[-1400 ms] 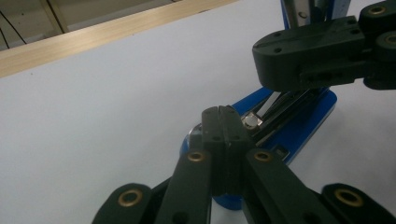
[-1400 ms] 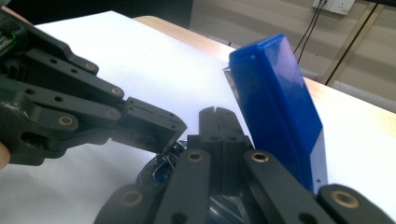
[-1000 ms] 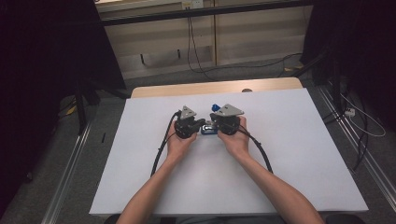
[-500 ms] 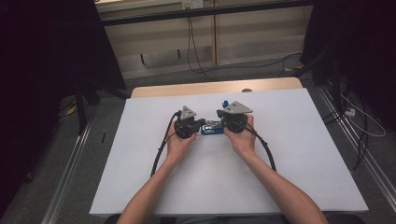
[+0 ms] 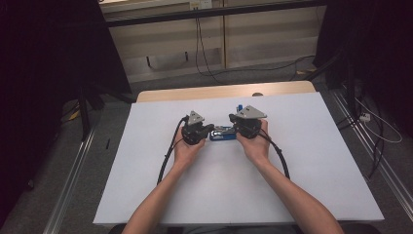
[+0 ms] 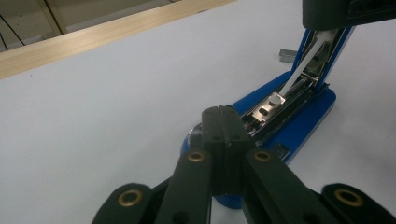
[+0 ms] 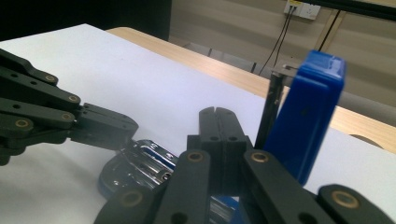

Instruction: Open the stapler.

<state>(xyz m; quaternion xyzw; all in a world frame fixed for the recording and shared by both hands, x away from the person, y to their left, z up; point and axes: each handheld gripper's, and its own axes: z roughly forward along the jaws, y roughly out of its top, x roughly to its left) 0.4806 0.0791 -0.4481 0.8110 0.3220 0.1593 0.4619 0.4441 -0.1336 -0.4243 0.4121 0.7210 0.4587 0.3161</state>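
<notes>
From above, I am reaching both forearms in from the near edge of the white table [image 5: 146, 195], hands angled toward each other at the middle. My left gripper [image 5: 207, 132] is pointing right and my right gripper [image 5: 233, 130] is pointing left, so the two tips are nearly meeting over the blue stapler [image 5: 221, 135], which is lying flat between them, midway across the table and somewhat toward its far side. My wrists are resting low, thumbs wrapping the gripper bodies, cables trailing back toward me.

Along my left gripper [image 6: 225, 119], I am holding the jaws pressed together with nothing between them. Their tips are sitting over the near end of the stapler [image 6: 299, 123], just short of its open metal channel; whether they are touching it I cannot tell. The stapler's blue top is standing tilted up at the far right.

Along my right gripper [image 7: 217, 122], the jaws are likewise together and empty. The raised blue top of the stapler [image 7: 306, 121] is standing just right of the tips, with the shiny channel lying below them. My left gripper [image 7: 128, 126] is coming in from the left, its tip over the channel.
</notes>
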